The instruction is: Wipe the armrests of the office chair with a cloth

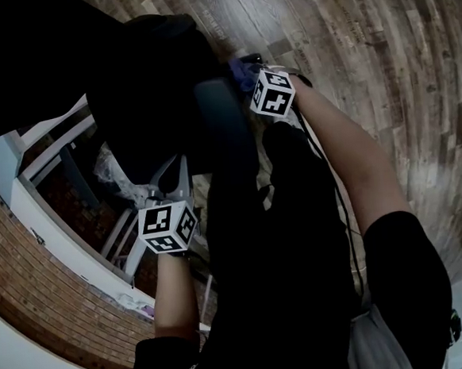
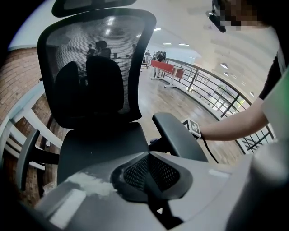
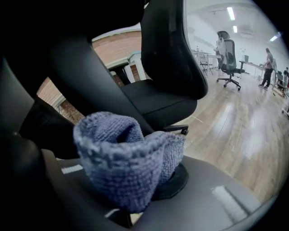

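A black mesh-backed office chair (image 2: 97,67) fills the frame's left, with its dark padded armrest (image 2: 178,140) at centre-right. At lower centre, the right gripper (image 3: 135,194) pinches a bunched blue knitted cloth (image 3: 126,158). The left gripper (image 2: 151,178) has its jaws pressed together, empty.

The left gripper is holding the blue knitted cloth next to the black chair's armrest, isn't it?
Not quite. It is the right gripper whose jaws are shut on the blue knitted cloth, as the right gripper view shows. The left gripper has its jaws together on nothing. The rest holds: the cloth is next to the black chair's armrest.
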